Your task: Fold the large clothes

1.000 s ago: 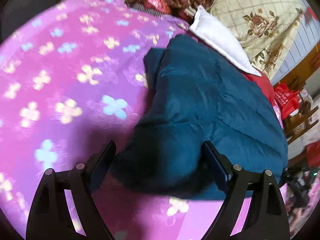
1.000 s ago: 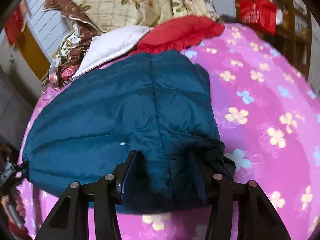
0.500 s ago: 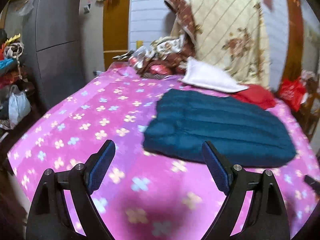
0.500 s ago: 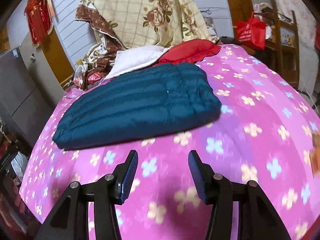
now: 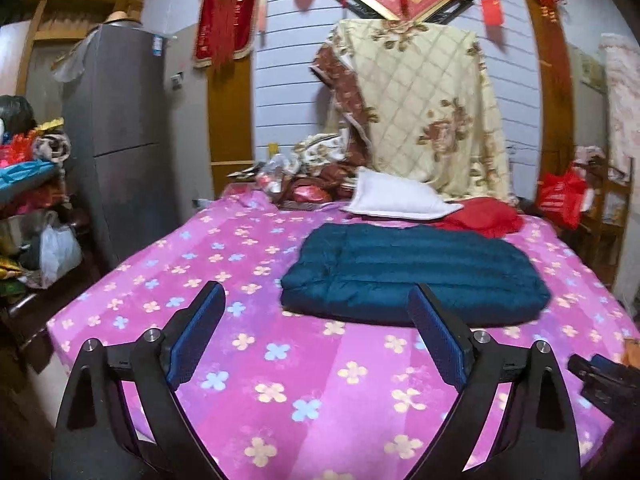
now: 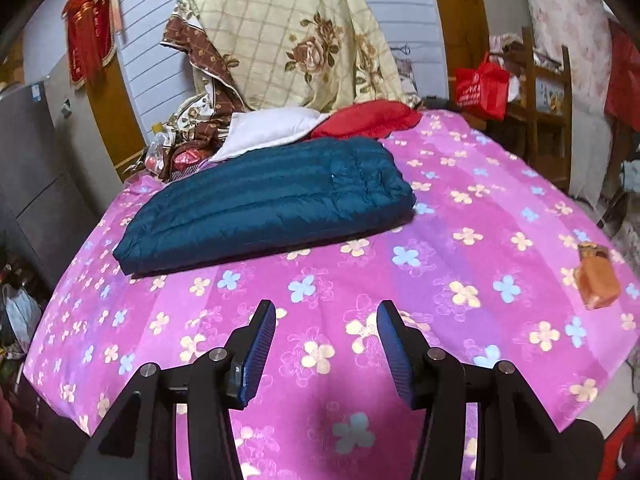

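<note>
Two tongs are in view, both empty; my left tongs (image 5: pixel 316 332) are opening wide with nothing between the jaws, and my right tongs (image 6: pixel 326 350) stand parted over bare bedspread. The jacket (image 5: pixel 412 280) lies folded flat mid-bed (image 5: pixel 280 380), near the pillow (image 5: pixel 396 200), well clear of both tongs; I judge the fold complete.
</note>
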A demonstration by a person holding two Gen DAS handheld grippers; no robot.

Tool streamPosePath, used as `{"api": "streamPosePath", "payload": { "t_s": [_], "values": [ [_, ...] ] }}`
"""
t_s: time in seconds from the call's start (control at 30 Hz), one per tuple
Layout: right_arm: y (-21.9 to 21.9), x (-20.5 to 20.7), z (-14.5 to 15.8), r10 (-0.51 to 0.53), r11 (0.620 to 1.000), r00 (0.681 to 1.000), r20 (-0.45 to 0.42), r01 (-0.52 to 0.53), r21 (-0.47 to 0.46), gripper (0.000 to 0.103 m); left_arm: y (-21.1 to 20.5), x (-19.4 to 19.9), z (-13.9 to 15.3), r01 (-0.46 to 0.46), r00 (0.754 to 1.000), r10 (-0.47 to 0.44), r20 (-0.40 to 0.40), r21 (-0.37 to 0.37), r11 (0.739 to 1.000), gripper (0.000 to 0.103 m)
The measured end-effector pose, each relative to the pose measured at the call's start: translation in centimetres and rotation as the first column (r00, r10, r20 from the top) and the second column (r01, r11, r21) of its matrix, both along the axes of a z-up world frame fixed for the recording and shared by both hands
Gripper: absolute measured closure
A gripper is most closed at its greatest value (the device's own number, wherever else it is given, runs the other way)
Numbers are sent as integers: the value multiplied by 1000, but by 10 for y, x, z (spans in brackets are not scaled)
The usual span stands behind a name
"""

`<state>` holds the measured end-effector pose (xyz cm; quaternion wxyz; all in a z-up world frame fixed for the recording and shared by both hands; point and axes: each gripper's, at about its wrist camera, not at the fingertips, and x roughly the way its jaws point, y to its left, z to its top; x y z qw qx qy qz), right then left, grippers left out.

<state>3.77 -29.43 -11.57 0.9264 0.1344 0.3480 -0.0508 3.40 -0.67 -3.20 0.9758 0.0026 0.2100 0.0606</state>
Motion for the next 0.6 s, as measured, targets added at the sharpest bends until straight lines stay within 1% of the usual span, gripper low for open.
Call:
{"api": "streamPosePath", "payload": {
  "t_s": [0.07,0.1,0.2,0.27,0.33,0.47,0.6],
  "values": [
    [4,-6,6,-2,1000,1000,13,2,-22,52,-2,-5,1,54,998,-54,-29,-22,998,10],
    [6,-7,8,-3,1000,1000,17,3,-29,52,-4,-10,1,59,998,-60,-32,-27,998,10],
    [10,-11,13,-4,999,1000,28,5,-47,51,-7,-21,2,27,1000,-27,1,-14,1000,10],
    [14,-13,16,2,998,999,33,0,-62,51,-11,-27,3,-2,1000,2,22,16,1000,10],
    [17,-14,19,5,997,999,40,-2,-77,51,-14,-29,4,-19,1000,18,25,31,999,10],
    [20,-15,18,12,996,999,46,-8,-94,45,-12,-29,3,-9,1000,9,4,9,1000,9],
    [21,-13,13,19,996,1000,20,-17,-90,44,-13,-26,-3,7,1000,-7,-30,-18,1000,9]
  ]
}}
